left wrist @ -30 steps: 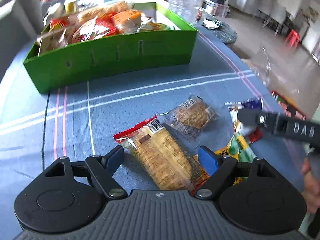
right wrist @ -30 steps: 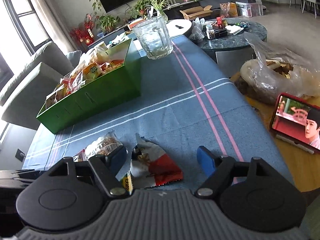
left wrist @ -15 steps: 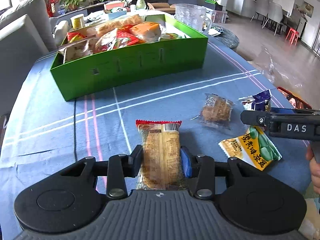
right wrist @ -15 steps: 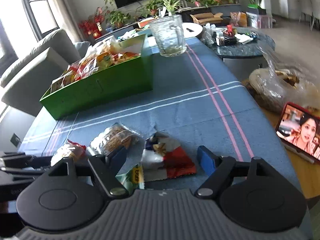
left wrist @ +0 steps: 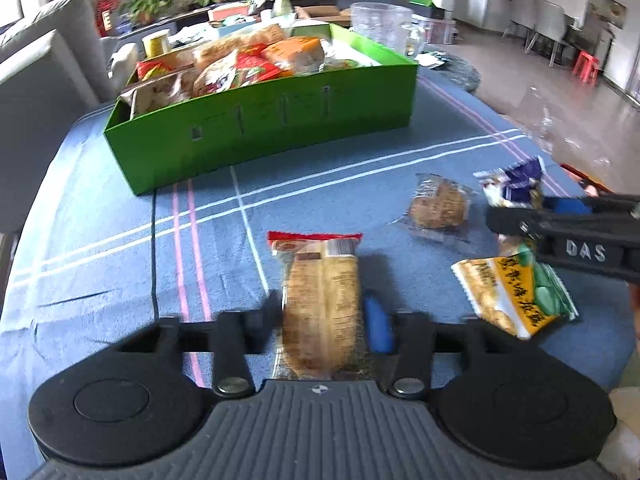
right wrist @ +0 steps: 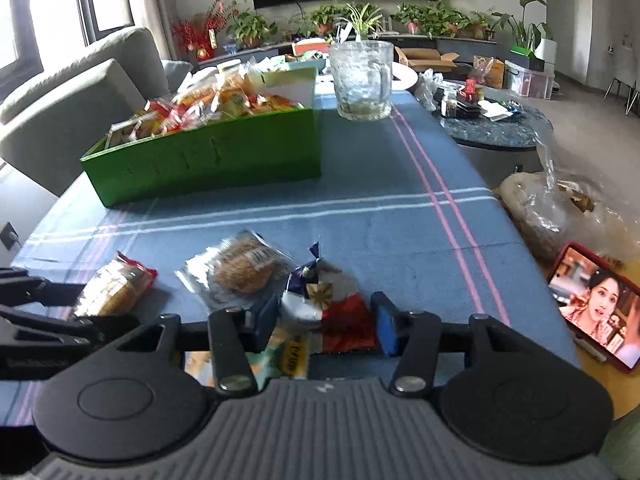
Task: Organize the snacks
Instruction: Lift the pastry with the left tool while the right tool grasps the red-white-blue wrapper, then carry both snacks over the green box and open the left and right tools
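Now the green box (left wrist: 280, 120) serves as the landmark: it sits at the far side of the blue striped cloth (left wrist: 100, 216), heaped with wrapped snacks. Left of the box stands a grey sofa (left wrist: 36, 76). Just beyond the box's right end stands a glass mug (right wrist: 362, 80), empty as far as can be seen.

Nearer than the box, toward its left end in the right wrist view, the left gripper (left wrist: 322, 316) pinches a long biscuit pack (left wrist: 320, 300) with a red crimped end; both pads press its sides and the pack points toward the box. Right of that pack, also nearer than the box, a round cake in clear wrap (left wrist: 438, 206) lies flat on the cloth, apart from both grippers.

Further right, still on the near side of the box, the right gripper (right wrist: 324, 322) straddles a crumpled blue, white and red bag (right wrist: 328, 304). Its jaws have just been closing, with the bag between them; the left pad sits at the bag's edge and the right pad just beside it, so a firm squeeze cannot be confirmed. A yellow and green packet (left wrist: 516, 292) lies under that gripper, partly beneath the bag.

Well right of the box, off the cloth, a clear plastic bag (right wrist: 560, 208) holds something brown, and a red-cased phone (right wrist: 592, 308) shows a video.
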### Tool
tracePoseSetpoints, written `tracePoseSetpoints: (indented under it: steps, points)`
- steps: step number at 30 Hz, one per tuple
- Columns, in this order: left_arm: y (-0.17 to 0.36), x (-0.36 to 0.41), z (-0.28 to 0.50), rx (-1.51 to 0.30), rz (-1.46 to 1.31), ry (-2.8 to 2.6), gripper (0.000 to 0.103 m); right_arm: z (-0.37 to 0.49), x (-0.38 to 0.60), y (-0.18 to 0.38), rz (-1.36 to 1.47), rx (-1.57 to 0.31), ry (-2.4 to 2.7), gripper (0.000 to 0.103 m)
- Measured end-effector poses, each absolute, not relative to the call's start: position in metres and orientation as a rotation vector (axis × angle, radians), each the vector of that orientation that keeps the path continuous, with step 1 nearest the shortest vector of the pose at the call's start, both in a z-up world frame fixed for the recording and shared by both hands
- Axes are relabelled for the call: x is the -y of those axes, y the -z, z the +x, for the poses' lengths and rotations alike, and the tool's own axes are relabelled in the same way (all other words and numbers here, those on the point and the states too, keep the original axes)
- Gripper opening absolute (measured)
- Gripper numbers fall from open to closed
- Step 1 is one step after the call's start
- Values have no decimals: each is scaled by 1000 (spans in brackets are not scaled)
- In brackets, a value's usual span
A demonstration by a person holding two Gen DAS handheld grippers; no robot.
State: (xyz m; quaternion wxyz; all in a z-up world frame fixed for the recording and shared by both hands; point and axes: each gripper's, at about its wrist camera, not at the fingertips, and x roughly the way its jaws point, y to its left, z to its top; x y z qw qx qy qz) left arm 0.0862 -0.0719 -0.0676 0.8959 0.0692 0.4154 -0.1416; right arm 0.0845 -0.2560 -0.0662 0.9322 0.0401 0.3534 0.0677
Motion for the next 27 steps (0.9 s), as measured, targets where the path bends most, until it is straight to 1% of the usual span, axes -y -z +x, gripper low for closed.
tracePoseSetpoints:
  steps: [16, 27]
  points:
    - [29, 40, 83, -755, 69, 235, 36, 94, 251, 20, 217, -594, -218, 68]
    - [5, 41, 100, -694, 76, 237, 37, 115, 233, -7, 199, -539, -257, 68]
